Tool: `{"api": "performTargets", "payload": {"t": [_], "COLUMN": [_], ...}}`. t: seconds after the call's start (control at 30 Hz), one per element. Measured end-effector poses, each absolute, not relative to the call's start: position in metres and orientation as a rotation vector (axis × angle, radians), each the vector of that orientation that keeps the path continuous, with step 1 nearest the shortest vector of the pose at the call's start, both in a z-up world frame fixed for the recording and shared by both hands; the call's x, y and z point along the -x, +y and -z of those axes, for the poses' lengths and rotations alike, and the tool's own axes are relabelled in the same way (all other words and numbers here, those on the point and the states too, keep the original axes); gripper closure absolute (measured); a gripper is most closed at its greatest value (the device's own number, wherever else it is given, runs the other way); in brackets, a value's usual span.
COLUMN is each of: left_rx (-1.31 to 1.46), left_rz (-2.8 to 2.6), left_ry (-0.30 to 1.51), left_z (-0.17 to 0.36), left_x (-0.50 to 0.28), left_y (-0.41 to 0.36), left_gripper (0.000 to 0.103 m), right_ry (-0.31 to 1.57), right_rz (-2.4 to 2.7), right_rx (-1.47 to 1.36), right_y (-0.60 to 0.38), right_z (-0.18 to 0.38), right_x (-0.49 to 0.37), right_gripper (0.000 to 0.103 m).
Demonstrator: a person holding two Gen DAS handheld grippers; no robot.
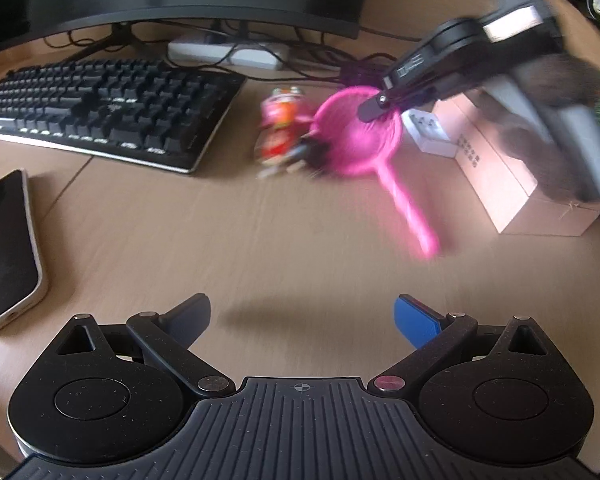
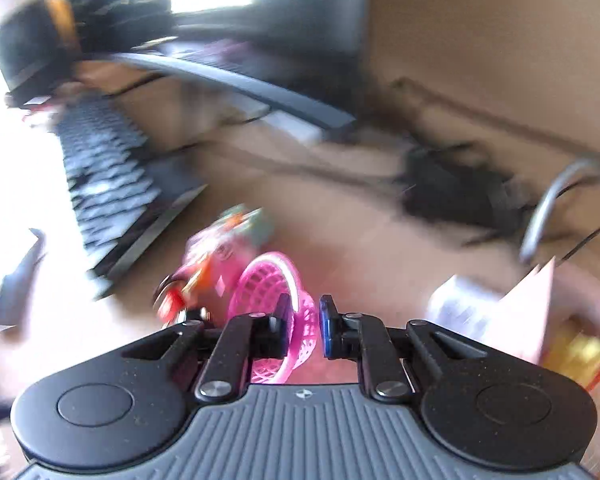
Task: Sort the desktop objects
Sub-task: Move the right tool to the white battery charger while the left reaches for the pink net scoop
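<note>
Pink strainer (image 1: 358, 134) lies on the wooden desk (image 1: 204, 232), its round mesh bowl just right of a small colourful toy figure (image 1: 282, 128) and its thin handle reaching toward the lower right. From the left wrist view the right gripper (image 1: 374, 109) comes in from the upper right, its fingertip at the bowl's upper rim. In the right wrist view that gripper's (image 2: 304, 322) 2 fingers stand close together with the strainer's (image 2: 278, 300) rim between them; the blur keeps me from saying whether both pads press on the plastic, though the jaws are nearly shut on it. The left gripper (image 1: 302, 320) hangs over bare desk with its 2 fingers wide apart and nothing between them. A black keyboard (image 1: 104, 104) sits left of the toy, a phone (image 1: 6, 248) lies at the left edge, and a cardboard box (image 1: 508, 176) stands right of the strainer.
</note>
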State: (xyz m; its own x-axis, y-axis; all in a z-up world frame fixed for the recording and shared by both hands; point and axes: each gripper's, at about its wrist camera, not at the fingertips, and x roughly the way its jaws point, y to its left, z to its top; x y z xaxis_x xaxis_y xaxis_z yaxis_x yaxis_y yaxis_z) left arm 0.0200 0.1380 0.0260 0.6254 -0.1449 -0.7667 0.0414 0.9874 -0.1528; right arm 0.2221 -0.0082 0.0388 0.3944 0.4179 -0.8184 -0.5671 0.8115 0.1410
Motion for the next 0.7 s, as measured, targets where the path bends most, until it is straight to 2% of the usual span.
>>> {"api": "performTargets", "payload": {"t": [0.1,0.2,0.27,0.3,0.33,0.5,0.7], "left_rx": [0.126,0.131,0.120,0.118,0.113,0.088,0.117], "left_rz": [0.130,0.151,0.170,0.176,0.180,0.160,0.079], "left_ry": [0.886,0.880,0.878,0.876,0.874,0.850,0.840], "left_z": [-0.023,-0.020,-0.020,-0.020,-0.020,-0.024,-0.026], "left_x": [-0.023,-0.027,-0.028,-0.028,-0.027,-0.022,-0.024], "left_y": [0.133,0.128,0.124,0.123,0.122,0.130,0.143], "left_gripper": [0.002,0.002,0.002,0.002,0.002,0.002,0.002], "right_ry": [0.942,0.813,0.804,0.800,0.786,0.742,0.782], "right_rz": [-0.570,-0.310,-0.223,-0.184,-0.157,-0.005,-0.041], "right_rx": [0.119,0.277,0.324,0.349,0.376,0.550,0.510], "right_y": [-0.027,-0.023,-0.017,-0.012,-0.005,0.016,0.008], "right_z": [-0.059,-0.058,-0.045,-0.038,-0.032,-0.004,0.005], "right_x": [-0.201,-0.190,-0.197,-0.201,-0.204,-0.223,-0.197], "right_gripper": [0.080,0.080,0.083,0.091,0.093,0.093,0.094]}}
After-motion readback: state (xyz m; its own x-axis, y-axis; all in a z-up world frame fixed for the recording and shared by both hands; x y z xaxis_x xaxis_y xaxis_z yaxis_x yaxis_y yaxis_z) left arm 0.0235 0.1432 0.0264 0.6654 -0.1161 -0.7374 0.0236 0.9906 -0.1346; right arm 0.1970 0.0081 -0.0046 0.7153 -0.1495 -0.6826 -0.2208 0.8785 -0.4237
